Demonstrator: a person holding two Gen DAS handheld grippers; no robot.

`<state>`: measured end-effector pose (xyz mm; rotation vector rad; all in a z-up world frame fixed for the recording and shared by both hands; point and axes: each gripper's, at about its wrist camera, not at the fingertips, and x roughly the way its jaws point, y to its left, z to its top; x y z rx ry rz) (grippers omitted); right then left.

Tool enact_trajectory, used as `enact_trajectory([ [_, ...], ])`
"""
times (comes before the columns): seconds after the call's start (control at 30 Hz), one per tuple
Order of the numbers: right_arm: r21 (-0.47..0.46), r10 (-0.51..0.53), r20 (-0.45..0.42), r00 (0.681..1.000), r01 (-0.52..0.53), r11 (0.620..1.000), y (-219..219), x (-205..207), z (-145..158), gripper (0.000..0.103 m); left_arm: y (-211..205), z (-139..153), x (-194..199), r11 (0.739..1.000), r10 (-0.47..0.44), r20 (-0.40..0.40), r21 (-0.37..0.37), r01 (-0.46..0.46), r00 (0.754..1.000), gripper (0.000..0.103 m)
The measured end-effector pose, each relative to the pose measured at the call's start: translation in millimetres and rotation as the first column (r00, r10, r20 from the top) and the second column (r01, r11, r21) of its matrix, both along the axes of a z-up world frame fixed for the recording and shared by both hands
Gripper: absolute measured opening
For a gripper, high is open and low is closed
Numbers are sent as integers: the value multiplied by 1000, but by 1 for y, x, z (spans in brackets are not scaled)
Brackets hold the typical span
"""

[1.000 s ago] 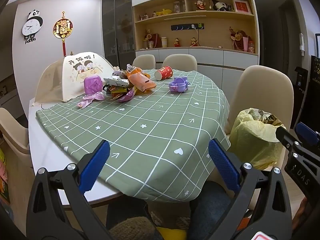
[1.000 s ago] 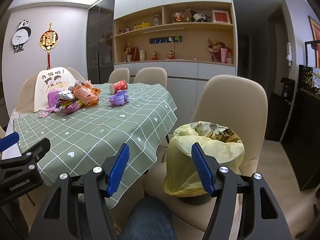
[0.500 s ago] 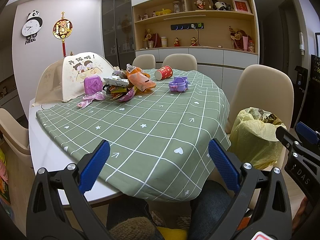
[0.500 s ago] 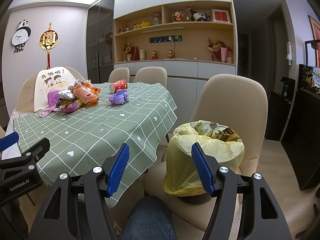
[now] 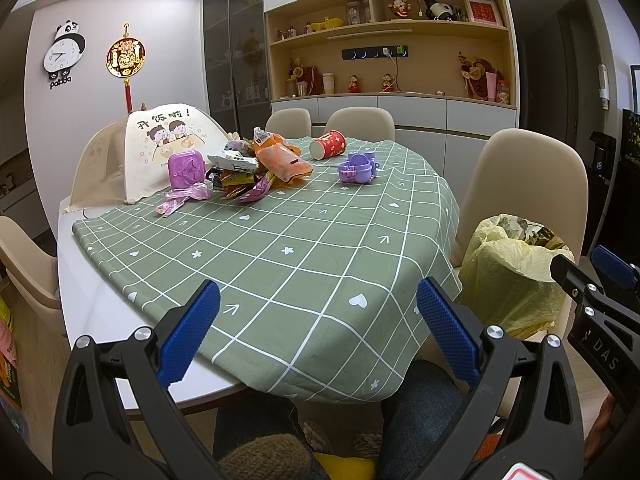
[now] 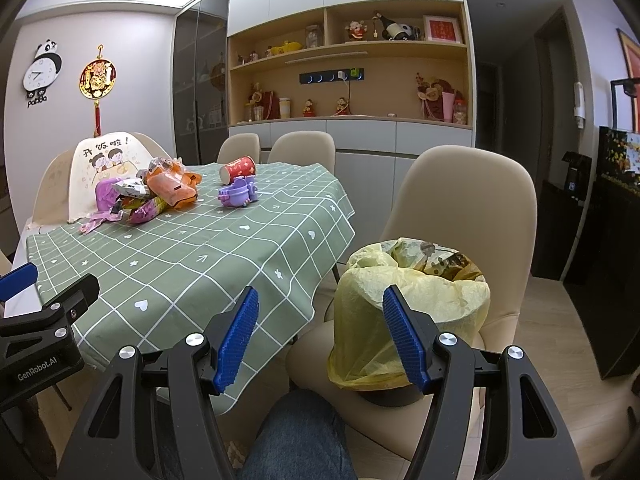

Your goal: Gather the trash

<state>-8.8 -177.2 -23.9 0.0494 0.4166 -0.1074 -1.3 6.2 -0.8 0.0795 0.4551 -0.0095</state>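
Note:
A pile of snack wrappers [image 5: 256, 172] with an orange bag [image 5: 282, 162] lies at the far side of the green checked tablecloth [image 5: 280, 248]; it also shows in the right wrist view [image 6: 160, 194]. A red paper cup [image 5: 328, 145] lies on its side behind it. A bin lined with a yellow bag [image 6: 412, 300] stands on a beige chair at the right, and shows in the left wrist view [image 5: 508, 272]. My left gripper [image 5: 318, 332] is open and empty over the table's near edge. My right gripper [image 6: 320, 336] is open and empty, just left of the bin.
A purple toy [image 5: 358, 168], a purple box [image 5: 186, 168], pink plastic pieces [image 5: 182, 198] and a folding food cover [image 5: 152, 156] are on the table. Beige chairs [image 5: 520, 184] ring the table. A person's knees [image 6: 296, 436] are below the grippers.

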Motion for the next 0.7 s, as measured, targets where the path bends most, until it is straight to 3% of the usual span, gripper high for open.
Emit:
enact_trajectory([
  [0.7,1,3,-3,1000,-3,1000,0,1,-1,61,0,0,0,1000,0,-1,1,0,1000,94],
])
